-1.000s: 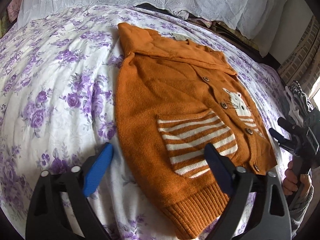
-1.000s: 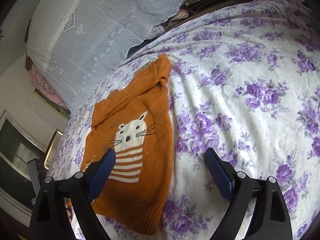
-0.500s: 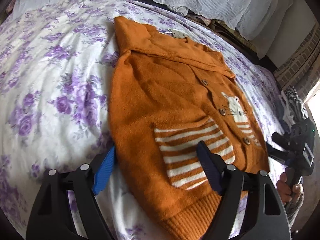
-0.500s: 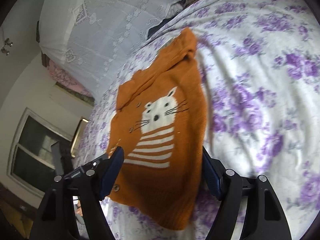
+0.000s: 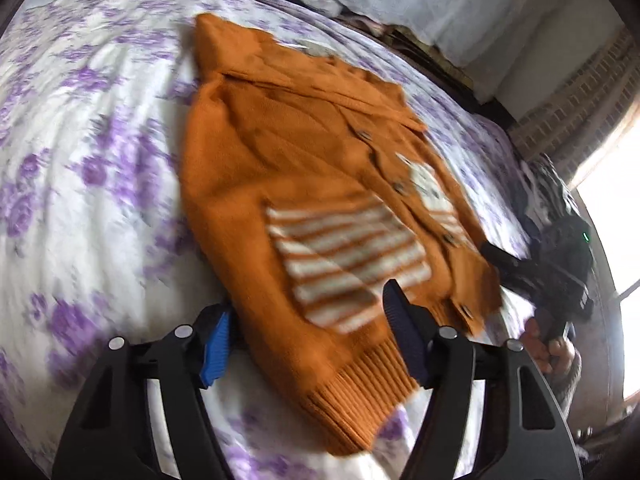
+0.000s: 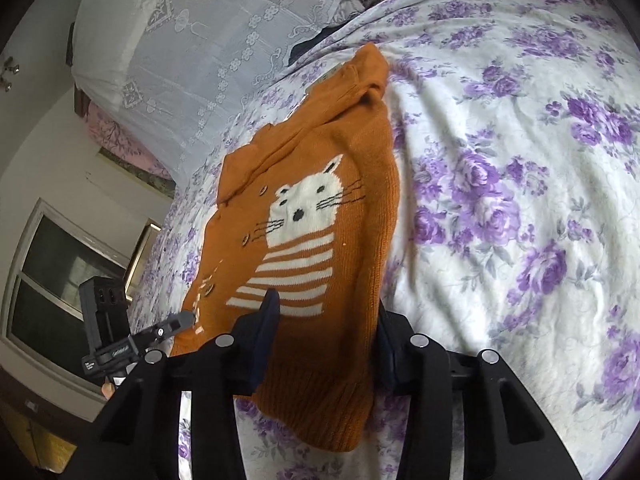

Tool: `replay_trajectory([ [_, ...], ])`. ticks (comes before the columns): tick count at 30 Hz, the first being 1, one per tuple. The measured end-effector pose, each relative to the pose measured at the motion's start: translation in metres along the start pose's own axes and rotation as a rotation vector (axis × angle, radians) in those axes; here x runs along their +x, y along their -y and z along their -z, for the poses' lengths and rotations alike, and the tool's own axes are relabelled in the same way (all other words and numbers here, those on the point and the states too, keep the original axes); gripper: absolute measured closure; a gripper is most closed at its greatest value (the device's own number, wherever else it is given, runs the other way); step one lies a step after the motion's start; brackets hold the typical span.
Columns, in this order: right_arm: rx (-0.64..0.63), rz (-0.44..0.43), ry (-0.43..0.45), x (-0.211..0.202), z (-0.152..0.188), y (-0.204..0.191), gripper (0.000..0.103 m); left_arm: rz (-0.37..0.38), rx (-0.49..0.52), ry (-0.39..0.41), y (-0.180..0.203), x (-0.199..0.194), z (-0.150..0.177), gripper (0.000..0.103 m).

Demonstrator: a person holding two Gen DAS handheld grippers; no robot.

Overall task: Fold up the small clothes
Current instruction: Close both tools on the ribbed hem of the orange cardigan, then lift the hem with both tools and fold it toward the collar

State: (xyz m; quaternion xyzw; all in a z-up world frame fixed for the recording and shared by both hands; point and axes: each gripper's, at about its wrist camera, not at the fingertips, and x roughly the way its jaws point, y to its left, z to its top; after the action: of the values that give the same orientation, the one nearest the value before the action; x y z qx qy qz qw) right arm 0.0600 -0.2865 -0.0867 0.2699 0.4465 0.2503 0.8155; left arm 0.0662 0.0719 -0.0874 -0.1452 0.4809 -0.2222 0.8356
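A small orange knit cardigan (image 5: pixel 304 176) with a white cat and stripes lies flat on a purple-flowered bedspread (image 5: pixel 100 168). It also shows in the right wrist view (image 6: pixel 316 216). My left gripper (image 5: pixel 308 334) is open and low, its jaws astride the cardigan's ribbed hem at one bottom corner. My right gripper (image 6: pixel 324 336) is open, its jaws astride the hem at the other bottom corner. In the left wrist view the right gripper (image 5: pixel 520 268) shows at the cardigan's far edge. In the right wrist view the left gripper (image 6: pixel 176 326) shows at the button edge.
A white lace cover (image 6: pixel 208 40) drapes the headboard end of the bed. A window (image 6: pixel 60 280) is at the left in the right wrist view. Dark clothes (image 5: pixel 548 200) lie at the bed's right edge in the left wrist view.
Both grippers have moved forward and down over the cardigan's hem. Their jaws now straddle the fabric at both bottom corners and stand a little narrower than before.
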Motion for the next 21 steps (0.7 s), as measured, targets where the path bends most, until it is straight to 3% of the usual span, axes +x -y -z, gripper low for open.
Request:
replay_trajectory([
  [3,-0.006,-0.006,-0.003,0.000,0.001,-0.001,0.058,-0.010,0.024,0.004,0.005,0.000,0.005,0.039],
  [7,-0.002,-0.004,0.001,0.002,0.000,-0.001,0.064,0.048,-0.063,-0.005,-0.014,0.003,-0.004,0.054],
  [8,-0.002,-0.003,0.004,0.001,0.000,-0.001,0.067,0.061,-0.062,-0.003,-0.014,0.002,-0.003,0.062],
  [10,0.004,-0.012,0.009,0.001,0.000,0.000,0.072,0.071,-0.035,-0.001,-0.009,0.000,0.000,0.067],
  [16,-0.006,-0.008,0.003,0.002,0.002,-0.002,0.072,0.044,0.007,-0.031,0.002,0.007,0.005,0.065],
  [18,-0.007,-0.006,0.008,0.001,0.003,-0.003,0.080,0.054,-0.005,-0.028,-0.002,0.005,0.005,0.066],
  [19,-0.005,-0.008,0.021,-0.002,0.002,-0.002,0.087,0.053,-0.016,-0.020,-0.003,0.004,0.004,0.072],
  [20,0.000,-0.018,0.039,-0.005,0.002,-0.002,0.088,0.047,-0.021,-0.010,-0.005,0.002,0.004,0.084],
  [21,0.003,-0.025,0.053,-0.008,0.002,-0.001,0.089,0.051,-0.030,0.001,-0.007,0.000,0.003,0.088],
])
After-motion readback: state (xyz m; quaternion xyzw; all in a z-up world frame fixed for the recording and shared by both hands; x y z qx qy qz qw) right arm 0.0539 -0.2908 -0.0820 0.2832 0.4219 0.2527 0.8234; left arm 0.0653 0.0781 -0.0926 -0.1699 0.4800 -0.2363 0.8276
